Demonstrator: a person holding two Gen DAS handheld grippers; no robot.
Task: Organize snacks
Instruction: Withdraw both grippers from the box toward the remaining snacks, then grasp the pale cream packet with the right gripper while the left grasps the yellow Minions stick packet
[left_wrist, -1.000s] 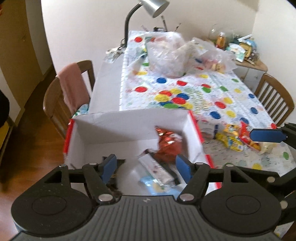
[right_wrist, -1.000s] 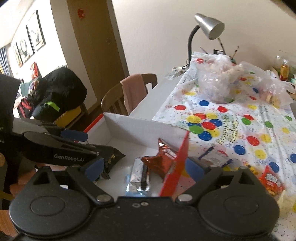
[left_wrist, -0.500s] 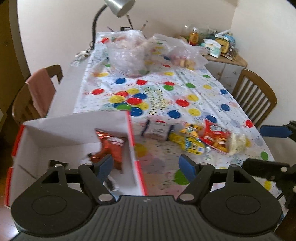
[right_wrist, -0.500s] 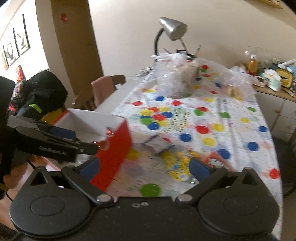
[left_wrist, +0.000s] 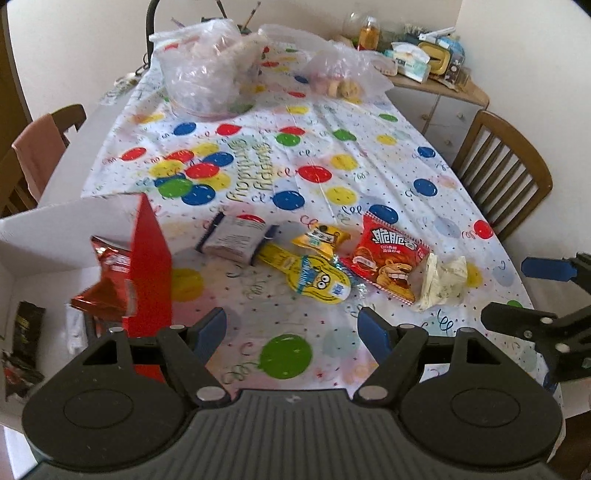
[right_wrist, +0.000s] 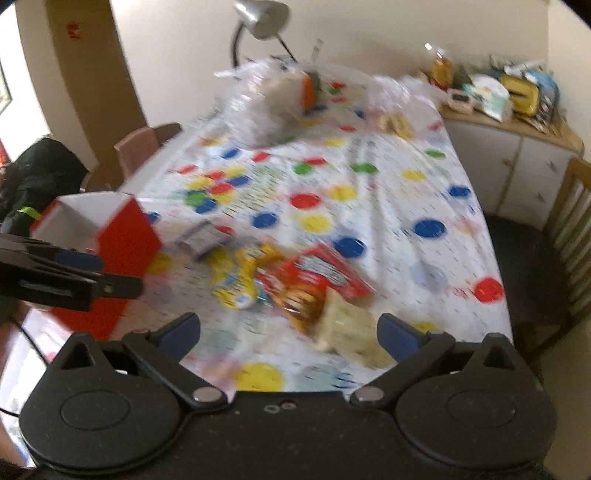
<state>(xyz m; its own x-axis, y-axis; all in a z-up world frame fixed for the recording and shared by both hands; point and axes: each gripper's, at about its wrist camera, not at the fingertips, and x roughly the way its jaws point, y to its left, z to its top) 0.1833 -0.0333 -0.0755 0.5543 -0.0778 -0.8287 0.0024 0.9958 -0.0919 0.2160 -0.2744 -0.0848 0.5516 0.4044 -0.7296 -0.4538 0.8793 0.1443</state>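
Both your claws stand wide apart and carry nothing: the left claw (left_wrist: 291, 326) hangs over bare tablecloth near the front edge of the worktop (left_wrist: 369, 155), and the right claw (right_wrist: 288, 330) hangs just short of the loose snacks. Those snacks lie in one overlapping cluster: a grey packet (left_wrist: 236, 242), a small yellow packet (left_wrist: 319, 238), a long yellow packet with a cartoon face (left_wrist: 312, 280), a red packet with a cartoon animal (left_wrist: 388, 260) and a pale crumpled packet (left_wrist: 441, 282) touching the red one's corner. The red-sided box (left_wrist: 151, 258), their likely destination, stands at the left with a red foil packet (left_wrist: 110, 277) propped against its wall and dark packets (left_wrist: 24, 343) on its floor. Risks noted: the packets overlap, so a pinch on one may drag or lift its neighbour. The pale packet lies nearest the right-hand edge and could be pushed off. The foil packet stands high at the box wall and may be knocked out by the next drop. The right wrist view is blurred, so you cannot judge alignment from it. Your claws are close together on the right; watch for a collision.
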